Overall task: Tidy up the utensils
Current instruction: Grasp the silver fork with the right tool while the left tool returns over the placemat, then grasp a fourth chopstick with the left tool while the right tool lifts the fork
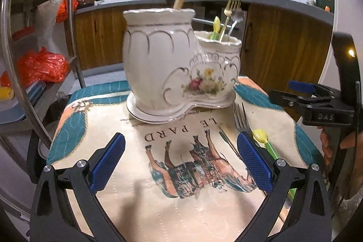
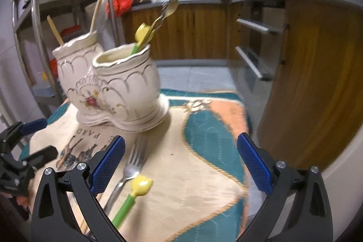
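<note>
Both cameras are looking forward low over the printed cloth (image 1: 181, 196), close to the ceramic holder (image 1: 172, 65). The left is facing it squarely; the right is viewing it from the right side, sharing holder (image 2: 118, 87) and cloth (image 2: 192, 174).

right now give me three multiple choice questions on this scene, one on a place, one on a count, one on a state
1. Where is the silver fork?
A. in the holder
B. flat on the cloth
C. on the counter

2. How many compartments does the ceramic holder have?
A. one
B. two
C. four

3. The right hand-held gripper is:
A. open, empty
B. shut on a fork
C. shut on a spoon

Answers:
1 B, it lies beside the yellow-tipped green spoon on the cloth.
2 B, a tall pot joined to a shorter one.
3 A, jaws wide apart with nothing between.
</note>
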Demonstrator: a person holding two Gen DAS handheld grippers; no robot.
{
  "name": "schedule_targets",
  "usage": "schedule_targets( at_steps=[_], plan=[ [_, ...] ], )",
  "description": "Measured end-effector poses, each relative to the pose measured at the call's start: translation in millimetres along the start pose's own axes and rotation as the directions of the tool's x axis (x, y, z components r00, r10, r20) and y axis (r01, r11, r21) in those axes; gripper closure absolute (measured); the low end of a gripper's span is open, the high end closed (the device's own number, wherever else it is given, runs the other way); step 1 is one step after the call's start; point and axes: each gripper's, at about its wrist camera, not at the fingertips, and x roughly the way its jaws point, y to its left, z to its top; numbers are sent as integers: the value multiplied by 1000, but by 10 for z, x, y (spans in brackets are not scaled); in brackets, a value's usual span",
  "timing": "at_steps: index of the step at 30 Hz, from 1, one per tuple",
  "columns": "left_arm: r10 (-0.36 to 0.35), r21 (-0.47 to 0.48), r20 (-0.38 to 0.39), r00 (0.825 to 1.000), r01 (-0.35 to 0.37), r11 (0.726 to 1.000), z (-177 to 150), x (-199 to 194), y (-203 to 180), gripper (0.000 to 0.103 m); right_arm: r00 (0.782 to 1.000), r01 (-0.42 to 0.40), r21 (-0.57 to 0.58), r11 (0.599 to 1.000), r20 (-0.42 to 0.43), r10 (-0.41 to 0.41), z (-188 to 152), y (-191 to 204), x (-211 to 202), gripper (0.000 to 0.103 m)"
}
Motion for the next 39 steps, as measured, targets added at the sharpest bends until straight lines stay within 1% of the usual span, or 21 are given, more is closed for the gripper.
schedule_targets(
  at_steps=[3, 4, 5, 6, 8, 11, 14, 15, 17, 18, 19, 20, 21, 22, 27, 29, 33, 34, 37, 39],
  plan=[
    [-8, 0, -9, 1000, 8, 1000, 2, 20, -20, 6, 997, -48, -36, 998, -56, 46, 40, 87, 156, 7],
    [-12, 1, -9, 1000, 12, 1000, 0, 17, -26, 6, 994, -65, -50, 997, -86, 61, 44, 133, 226, 10],
    [-13, 2, -9, 1000, 13, 1000, -1, 15, -33, 6, 992, -76, -59, 995, -107, 69, 47, 161, 271, 18],
    [-14, 5, -10, 1000, 14, 1000, -4, 16, -38, 6, 989, -85, -69, 994, -127, 75, 51, 196, 317, 22],
    [-16, 7, -15, 1000, 16, 1000, -8, 28, -44, 6, 983, -94, -87, 992, -164, 79, 69, 256, 413, 38],
    [-22, 5, -18, 1000, 22, 1000, -4, 27, -42, 6, 976, -114, -75, 991, -193, 98, 89, 284, 504, 51],
    [-27, 8, -24, 999, 27, 1000, 1, 38, -54, 6, 963, -151, -54, 987, -235, 134, 60, 280, 584, 62],
    [-27, 10, -27, 999, 27, 1000, 2, 41, -57, 6, 957, -160, -42, 986, -252, 145, 54, 269, 619, 65],
    [-24, 14, -33, 999, 24, 1000, 5, 44, -76, 6, 951, -185, -17, 983, -255, 175, 53, 241, 627, 80],
    [-16, 16, -38, 999, 17, 1000, 8, 44, -91, 6, 952, -185, -13, 983, -249, 176, 52, 236, 613, 81],
    [-11, 16, -42, 999, 12, 1000, 9, 41, -107, 6, 954, -185, -11, 983, -242, 177, 52, 233, 595, 86],
    [-12, 16, -45, 999, 13, 1000, 5, 36, -117, 6, 955, -190, -9, 982, -235, 183, 59, 231, 577, 93],
    [-14, 20, -57, 998, 15, 1000, 4, 40, -149, 6, 956, -195, -6, 981, -225, 189, 69, 236, 551, 95],
    [-13, 28, -72, 997, 15, 1000, -4, 50, -185, 6, 959, -192, -4, 981, -213, 187, 65, 231, 514, 97],
    [-9, 72, -135, 991, 19, 997, -84, 99, -379, 7, 971, -195, -29, 980, -147, 188, 65, 209, 292, 97],
    [-3, 79, -159, 987, 16, 997, -108, 116, -451, 13, 975, -195, -32, 980, -118, 190, 75, 191, 199, 97],
    [12, 77, -205, 979, 4, 997, -167, 169, -536, 16, 975, -206, -37, 978, -91, 202, 90, 156, 74, 97],
    [17, 77, -218, 976, 0, 997, -183, 183, -556, 19, 976, -206, -44, 978, -89, 201, 93, 146, 54, 97],
    [23, 60, -226, 974, -10, 998, -194, 182, -545, 21, 976, -208, -62, 976, -71, 204, 86, 145, -95, 97],
    [27, 55, -237, 971, -14, 998, -192, 193, -529, 23, 976, -215, -68, 974, -51, 211, 106, 78, -144, 97]
  ],
)
